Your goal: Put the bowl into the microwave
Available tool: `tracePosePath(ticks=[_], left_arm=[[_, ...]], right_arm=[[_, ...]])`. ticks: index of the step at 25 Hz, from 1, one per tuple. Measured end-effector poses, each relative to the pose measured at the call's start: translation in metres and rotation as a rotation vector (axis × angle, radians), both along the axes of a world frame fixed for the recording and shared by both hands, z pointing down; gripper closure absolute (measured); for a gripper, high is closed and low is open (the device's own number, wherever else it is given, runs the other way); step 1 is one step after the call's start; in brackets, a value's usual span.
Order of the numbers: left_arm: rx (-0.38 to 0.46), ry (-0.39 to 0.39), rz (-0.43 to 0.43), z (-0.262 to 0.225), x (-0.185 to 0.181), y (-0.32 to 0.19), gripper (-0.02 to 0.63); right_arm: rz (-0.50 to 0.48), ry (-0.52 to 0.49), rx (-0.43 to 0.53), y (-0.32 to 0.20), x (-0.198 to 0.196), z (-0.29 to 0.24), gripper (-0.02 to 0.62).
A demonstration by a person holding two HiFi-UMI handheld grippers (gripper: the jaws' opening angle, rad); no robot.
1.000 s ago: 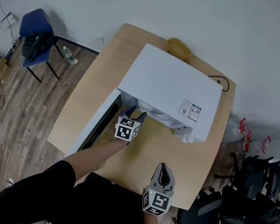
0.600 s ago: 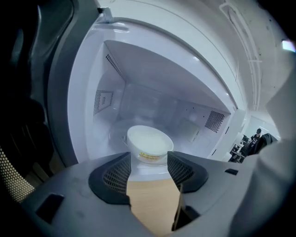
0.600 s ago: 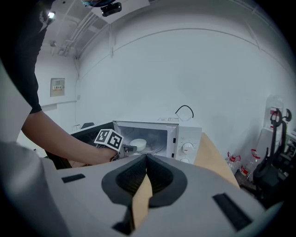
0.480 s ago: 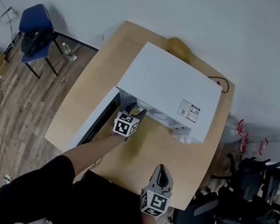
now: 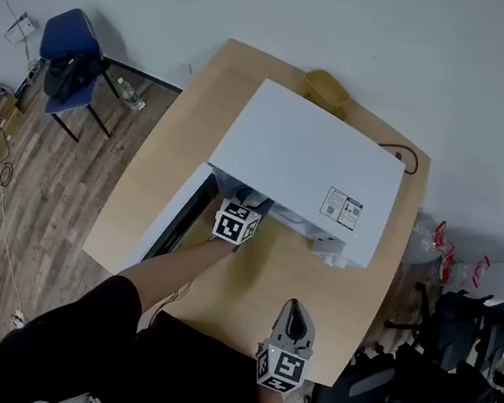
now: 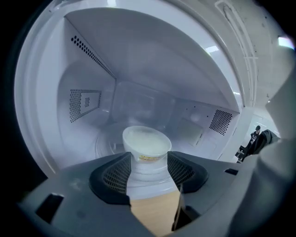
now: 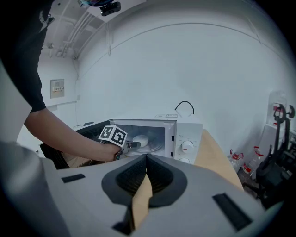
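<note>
A small white bowl (image 6: 145, 141) is inside the open white microwave (image 5: 305, 166), low over the glass turntable (image 6: 104, 146). Whether it rests on the glass I cannot tell. My left gripper (image 6: 149, 169) reaches into the cavity, its pads shut on the bowl's lower sides. From above, its jaws are mostly hidden under the microwave's top behind the marker cube (image 5: 236, 225). In the right gripper view the left gripper (image 7: 132, 145) and the bowl (image 7: 141, 140) show inside the cavity. My right gripper (image 5: 295, 305) hangs shut and empty near the table's front edge.
The microwave door (image 5: 171, 221) hangs open to the left. The wooden table (image 5: 267, 284) carries a yellow object (image 5: 325, 86) and a black cable (image 5: 402, 153) behind the microwave. A blue chair (image 5: 67, 53) stands at left, black office chairs (image 5: 460, 324) at right.
My left gripper has pushed forward into the microwave with the bowl; its jaw tips, visible before, now sit under the microwave's top. The right gripper has stayed put.
</note>
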State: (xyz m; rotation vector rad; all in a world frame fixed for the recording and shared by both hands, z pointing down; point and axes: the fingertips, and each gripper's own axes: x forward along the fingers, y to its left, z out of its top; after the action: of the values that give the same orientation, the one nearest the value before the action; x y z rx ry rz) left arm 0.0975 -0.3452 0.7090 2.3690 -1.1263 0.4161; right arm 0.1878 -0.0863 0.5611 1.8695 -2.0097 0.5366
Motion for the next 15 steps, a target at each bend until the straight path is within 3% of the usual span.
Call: tracePosePath(ticks=[15], left_arm=[[0.027, -0.025, -0.029, -0.001, 0.023, -0.021, 0.376]], right_arm=[[-0.008, 0.006, 0.002, -0.019, 0.026, -0.002, 0.535]])
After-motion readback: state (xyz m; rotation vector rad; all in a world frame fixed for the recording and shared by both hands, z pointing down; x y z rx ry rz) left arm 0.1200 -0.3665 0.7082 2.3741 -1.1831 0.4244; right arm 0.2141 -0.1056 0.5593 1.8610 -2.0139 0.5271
